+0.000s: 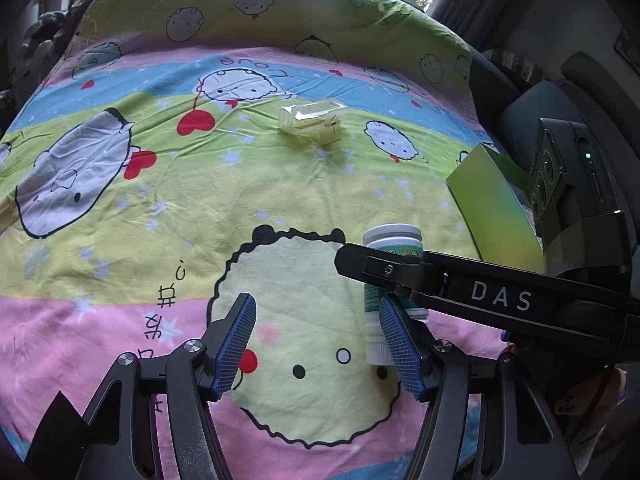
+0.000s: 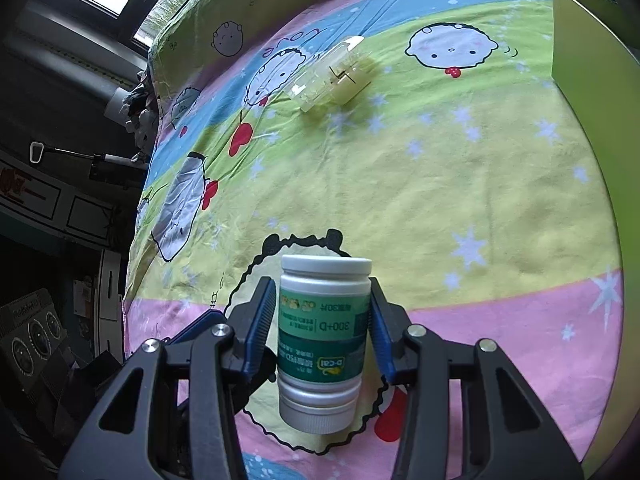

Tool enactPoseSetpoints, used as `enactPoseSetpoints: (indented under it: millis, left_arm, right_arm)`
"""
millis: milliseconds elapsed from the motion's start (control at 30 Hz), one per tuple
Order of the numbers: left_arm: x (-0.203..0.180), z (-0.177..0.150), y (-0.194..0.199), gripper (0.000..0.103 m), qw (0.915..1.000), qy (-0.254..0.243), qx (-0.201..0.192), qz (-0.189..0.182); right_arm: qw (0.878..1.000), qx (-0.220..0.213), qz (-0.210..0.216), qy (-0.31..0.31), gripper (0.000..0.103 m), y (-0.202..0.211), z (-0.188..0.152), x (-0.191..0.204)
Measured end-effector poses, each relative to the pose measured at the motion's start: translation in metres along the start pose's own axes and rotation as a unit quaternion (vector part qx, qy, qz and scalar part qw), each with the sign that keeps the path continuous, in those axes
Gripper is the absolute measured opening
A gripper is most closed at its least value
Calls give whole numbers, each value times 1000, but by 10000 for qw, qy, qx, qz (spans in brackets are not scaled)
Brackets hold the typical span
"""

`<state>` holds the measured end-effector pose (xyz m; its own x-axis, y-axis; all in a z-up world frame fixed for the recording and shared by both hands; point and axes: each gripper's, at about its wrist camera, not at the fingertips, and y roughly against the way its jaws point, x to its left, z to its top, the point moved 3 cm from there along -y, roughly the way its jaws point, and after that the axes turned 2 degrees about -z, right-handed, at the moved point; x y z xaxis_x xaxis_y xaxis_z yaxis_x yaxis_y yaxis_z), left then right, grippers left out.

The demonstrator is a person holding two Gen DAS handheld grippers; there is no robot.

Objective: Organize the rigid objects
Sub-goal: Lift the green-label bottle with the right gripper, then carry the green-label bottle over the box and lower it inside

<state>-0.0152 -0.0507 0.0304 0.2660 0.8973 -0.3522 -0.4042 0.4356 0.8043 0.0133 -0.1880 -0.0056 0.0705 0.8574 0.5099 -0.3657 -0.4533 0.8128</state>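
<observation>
Right claw [image 2: 322,330] grips upside-down bottle [image 2: 323,344] on bedsheet [image 2: 460,184]

The left claw [image 1: 318,344] points steeply downward with its blue-padded fingers [image 1: 236,344] spread apart and nothing between them. The right claw [image 2: 322,326] also tilts downward, its blue pads [image 2: 260,326] set on either side of a white bottle [image 2: 324,340], touching or nearly touching its label. In the left wrist view, one black finger of the right claw crosses in from the right side.
</observation>
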Motion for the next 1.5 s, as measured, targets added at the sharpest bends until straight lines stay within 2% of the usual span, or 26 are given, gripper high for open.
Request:
enactPoseSetpoints:
  millis: [100,267,300,400,433,500,667,867,1133,1500]
  left_arm:
    - [-5,-2,-1,66,9996,-6,115,-268]
    - [-14,-6,-7,66,9990,-147,172,-382]
    - [-16,-6,-7,63,9989,-193,138,-415]
    - [-18,-5,-8,45,9975,-187,72,-672]
    - [-19,-5,-7,41,9969,-188,54,-760]
    - [-23,-4,-4,41,9965,-277,-58,-793]
    - [-37,3,8,41,9945,-503,-371,-844]
    - [-77,14,26,41,9868,-983,-774,-1031]
    - [-150,25,24,41,9727,-1628,-814,-1438]
    - [-228,20,-4,41,9492,-2316,-633,-2036]
  right_arm:
    - [10000,-18,19,22,44,2,0,1]
    - [10000,28,27,84,40,1,-2,1]
    - [9999,49,-3,116,40,0,-2,2]
    - [9997,67,-87,196,39,-4,-4,5]
    - [9997,55,-86,226,39,-4,-4,6]
    - [9996,60,-11,288,40,-3,-5,9]
    - [9985,-357,-127,388,40,19,-2,13]
    - [9937,-1044,-177,377,40,69,5,5]
    - [9813,-1885,-387,-76,41,137,9,-36]
    - [9608,-2506,-804,-869,41,195,-4,-100]
